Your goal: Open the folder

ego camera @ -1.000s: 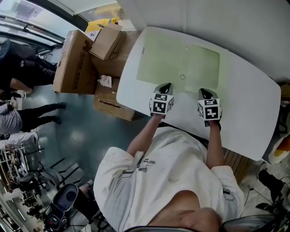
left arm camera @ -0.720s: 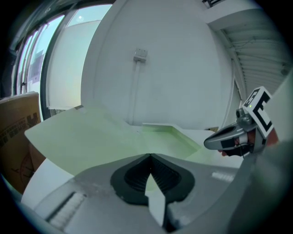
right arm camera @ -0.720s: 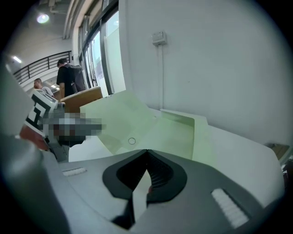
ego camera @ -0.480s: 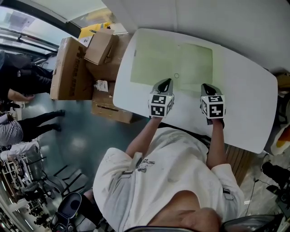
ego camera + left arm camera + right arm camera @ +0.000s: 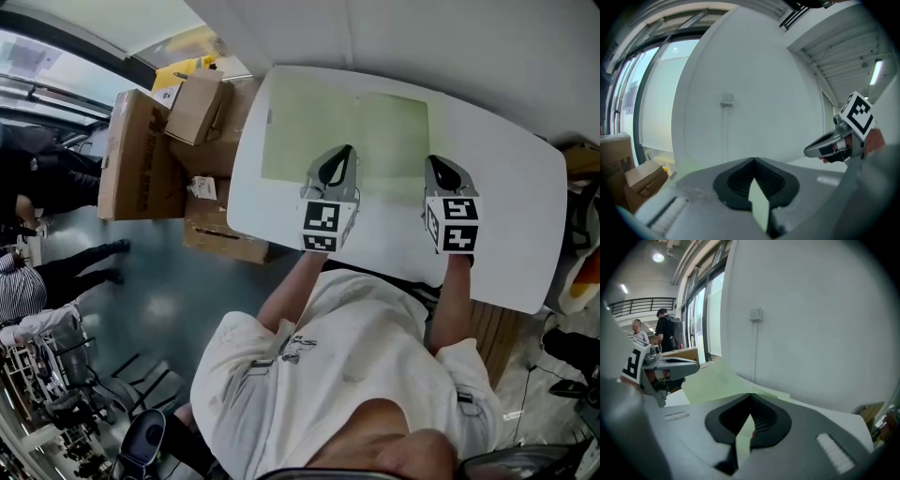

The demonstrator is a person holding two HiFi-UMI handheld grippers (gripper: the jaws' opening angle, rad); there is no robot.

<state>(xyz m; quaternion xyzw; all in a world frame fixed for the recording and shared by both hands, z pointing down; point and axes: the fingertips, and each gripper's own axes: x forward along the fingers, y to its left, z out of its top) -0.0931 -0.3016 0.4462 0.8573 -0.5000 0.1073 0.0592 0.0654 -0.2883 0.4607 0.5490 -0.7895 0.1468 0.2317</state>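
A: What is the left tool doing?

B: It is pinching shut on a thin, pale green sheet. That sheet is the near edge of the folder, which is showing edge-on as a sliver between the dark pads.

A: And the right tool?

B: It is doing the same. Its jaws are pressing tight on that green edge, and from there the sheet is spreading away towards the left tool, which is showing at the left of the right gripper view.

A: How are the two sitting from above?

B: They are pointing away from the person, side by side and apart, each hanging over the folder's near edge.

A: Where is the folder lying?

B: It is stretching across the far half of the white table, towards the wall. I am not managing to tell how far the gripped edge is standing off the tabletop.

A: What is sitting around the table?

B: Brown cardboard boxes are piling up just beside its left end, above a blue-grey floor. The person's white shirt is filling the near side. A small switch plate is hanging on the white wall ahead, and two people are standing far off by the windows.
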